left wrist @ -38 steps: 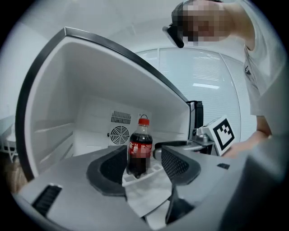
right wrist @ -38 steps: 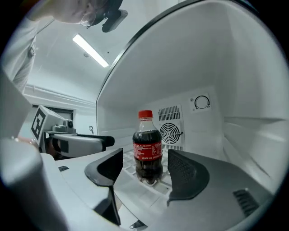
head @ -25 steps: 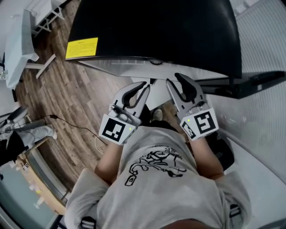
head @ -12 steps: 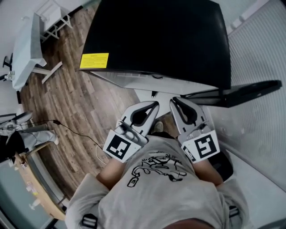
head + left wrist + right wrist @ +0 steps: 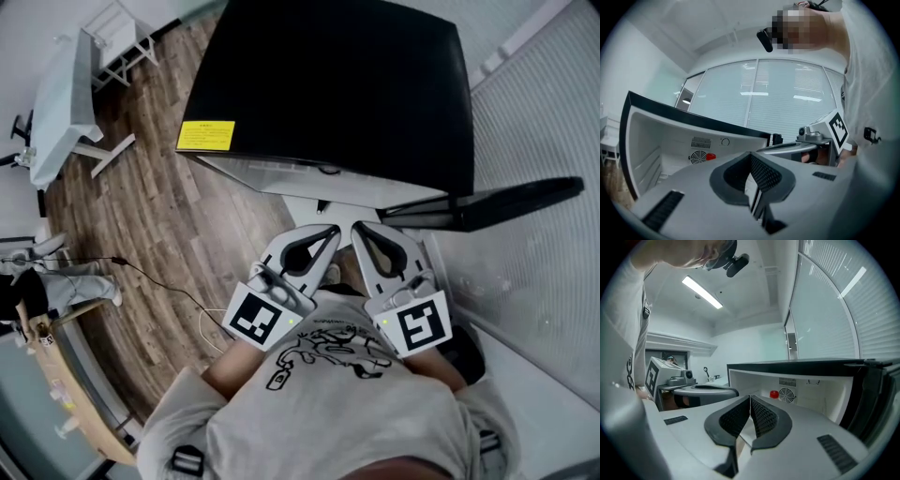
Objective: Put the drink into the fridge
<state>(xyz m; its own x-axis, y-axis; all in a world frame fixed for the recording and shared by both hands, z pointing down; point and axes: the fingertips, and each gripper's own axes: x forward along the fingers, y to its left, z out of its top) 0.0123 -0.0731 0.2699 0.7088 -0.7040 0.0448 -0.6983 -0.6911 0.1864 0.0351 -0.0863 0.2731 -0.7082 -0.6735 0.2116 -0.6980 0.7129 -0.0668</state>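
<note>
- Red cap (image 5: 774, 393) is seen at the back of the open fridge (image 5: 328, 94), just beside the round fan grille (image 5: 787, 394). It is judged to be the drink's top, so the drink is likely already inside. Its body is hidden behind the jaws.
- Left gripper (image 5: 752, 173): the jaws are pressed together with nothing between them.
- Right gripper (image 5: 750, 413): the pads are likewise closed on each other and empty.
- Both tongs are held near the person's chest, in front of the fridge. The door (image 5: 487, 202) is swung out to the right.
- Handling, as a judgement: a capped bottle is expected to be light to moderate in weight, round, smooth and possibly slippery.
- A hold is best taken across the body below the cap, not on the cap itself. The material cannot be told.
</note>
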